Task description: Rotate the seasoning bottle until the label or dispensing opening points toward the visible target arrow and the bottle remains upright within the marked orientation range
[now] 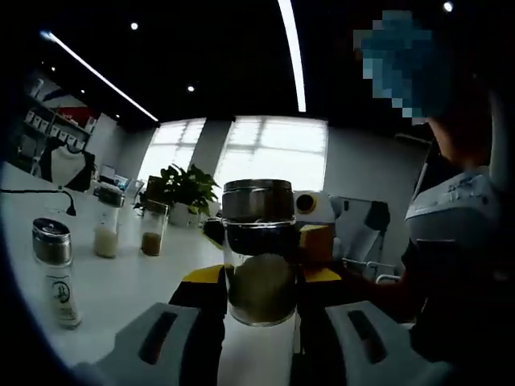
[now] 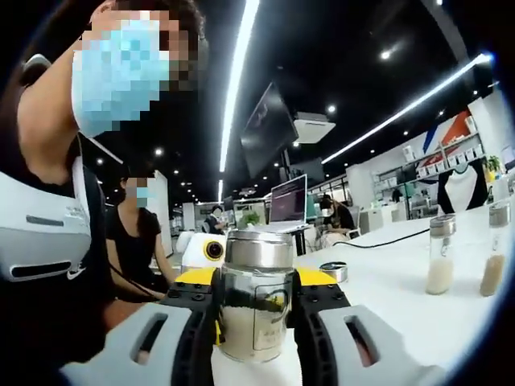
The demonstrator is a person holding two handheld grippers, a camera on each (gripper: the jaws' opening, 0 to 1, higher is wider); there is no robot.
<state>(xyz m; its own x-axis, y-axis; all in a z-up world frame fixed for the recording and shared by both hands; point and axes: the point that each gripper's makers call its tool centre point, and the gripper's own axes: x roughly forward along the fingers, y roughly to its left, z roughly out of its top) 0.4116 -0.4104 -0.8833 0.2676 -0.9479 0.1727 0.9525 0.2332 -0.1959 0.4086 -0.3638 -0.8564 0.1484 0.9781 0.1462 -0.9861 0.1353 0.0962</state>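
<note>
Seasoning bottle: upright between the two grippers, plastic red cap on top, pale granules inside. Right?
Not quite. The seasoning bottle has a metal, silver-coloured cap, not a red plastic one; the right gripper view shows it clearly. The rest holds: it stands upright between the left gripper and the right gripper, with pale granules inside.

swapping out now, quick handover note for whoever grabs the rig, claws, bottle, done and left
Left claw: jaws either side of the seasoning bottle; grip unclear.
Right claw: facing it, jaws flanking the same bottle.
Bottle upright on the white table, metal cap on. Spare shakers stand aside.
Done: bottle bracketed.
Left: no target arrow seen; find it, then rotate the bottle, keeping it upright.
</note>
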